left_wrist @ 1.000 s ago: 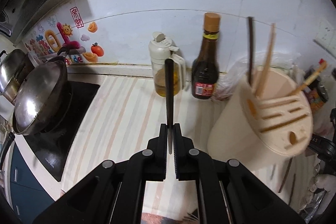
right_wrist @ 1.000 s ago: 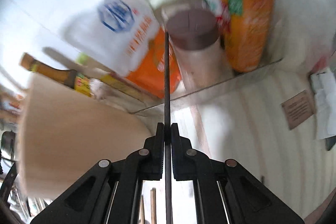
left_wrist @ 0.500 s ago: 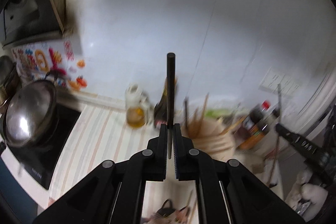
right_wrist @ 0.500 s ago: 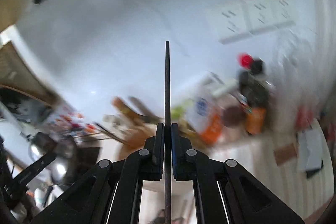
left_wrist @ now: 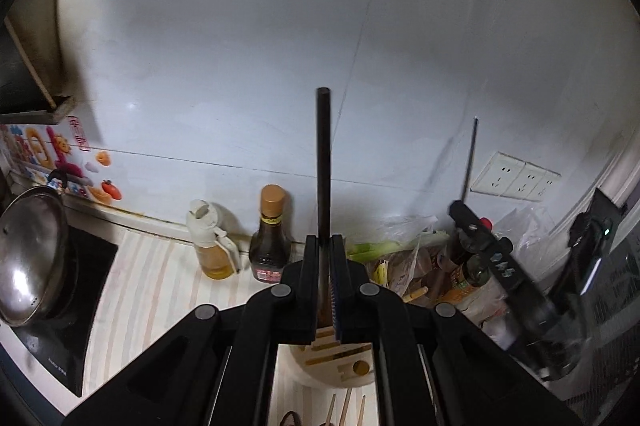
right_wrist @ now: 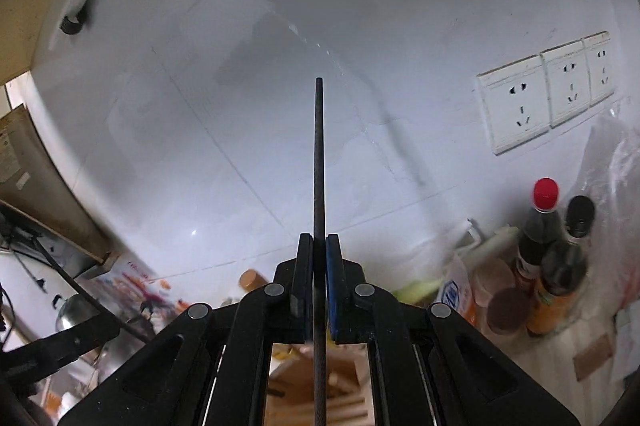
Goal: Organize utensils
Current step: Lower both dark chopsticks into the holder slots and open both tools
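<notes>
My left gripper (left_wrist: 324,246) is shut on a dark chopstick (left_wrist: 323,162) that stands up against the white wall. Below it, between the fingers, sits the beige utensil holder (left_wrist: 340,358) with slots in its lid. My right gripper (right_wrist: 319,246) is shut on a thin dark chopstick (right_wrist: 319,154), also upright, above the same holder (right_wrist: 340,386). The right gripper and its chopstick show in the left wrist view (left_wrist: 460,206) at the right. The left gripper shows at the lower left of the right wrist view (right_wrist: 60,342).
On the striped counter (left_wrist: 152,286) stand an oil jug (left_wrist: 212,242), a soy sauce bottle (left_wrist: 270,238), bags of food (left_wrist: 404,262) and more bottles (right_wrist: 560,266). A wok with lid (left_wrist: 28,254) sits on the stove at left. Loose chopsticks (left_wrist: 346,406) lie before the holder. Wall sockets (right_wrist: 548,94) are at right.
Both grippers have risen and tilted up from close to the counter, keeping their chopsticks. The holder has dropped from the side of the view to beneath the fingers.
</notes>
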